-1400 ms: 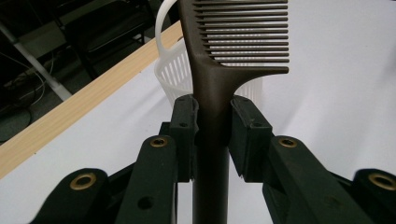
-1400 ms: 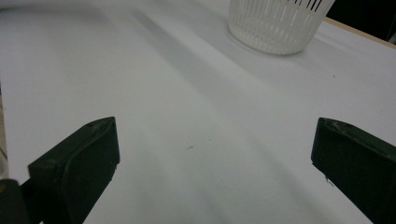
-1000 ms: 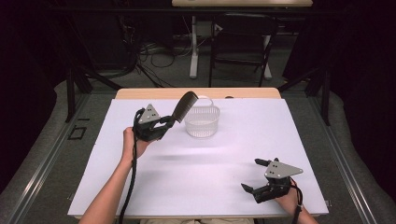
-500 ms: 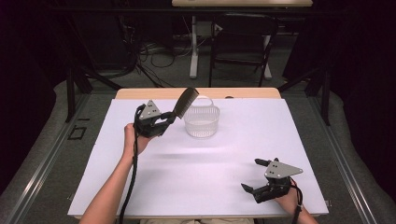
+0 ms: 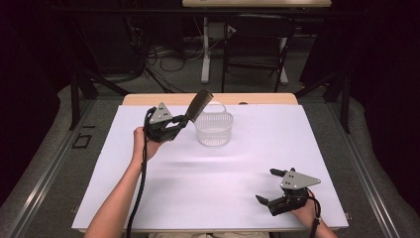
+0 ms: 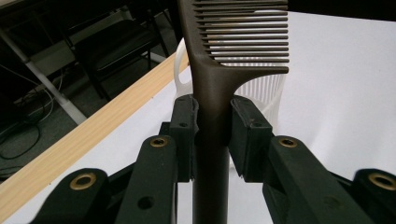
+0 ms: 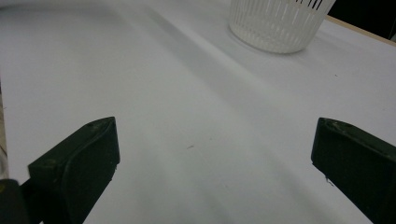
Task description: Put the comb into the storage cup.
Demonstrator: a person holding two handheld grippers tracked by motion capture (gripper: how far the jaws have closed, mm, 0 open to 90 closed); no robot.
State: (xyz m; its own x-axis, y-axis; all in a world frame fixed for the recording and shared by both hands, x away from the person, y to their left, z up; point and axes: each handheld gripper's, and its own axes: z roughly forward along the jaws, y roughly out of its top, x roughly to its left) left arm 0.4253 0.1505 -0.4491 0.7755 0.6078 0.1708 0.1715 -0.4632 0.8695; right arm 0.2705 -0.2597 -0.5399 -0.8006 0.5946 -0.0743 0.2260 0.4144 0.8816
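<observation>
My left gripper (image 5: 181, 122) is held above the table's back left, shut on the handle of a dark brown comb (image 5: 198, 105). The comb's toothed end points up and to the right, over the near-left rim of a white slatted basket (image 5: 214, 130). In the left gripper view the comb (image 6: 219, 70) stands clamped between both jaws, its teeth in front of the basket (image 6: 261, 88). My right gripper (image 5: 270, 187) rests at the front right of the white sheet, open and holding nothing. Its view shows the basket (image 7: 278, 23) far ahead.
A white sheet (image 5: 213, 173) covers the table, with a strip of wooden tabletop (image 5: 148, 99) showing at the back edge. Beyond the table stand a dark chair (image 5: 257, 49), table legs and cables on the floor.
My left gripper has moved a little to the right with the comb, bringing the teeth closer over the basket. The right gripper has stayed where it was.
</observation>
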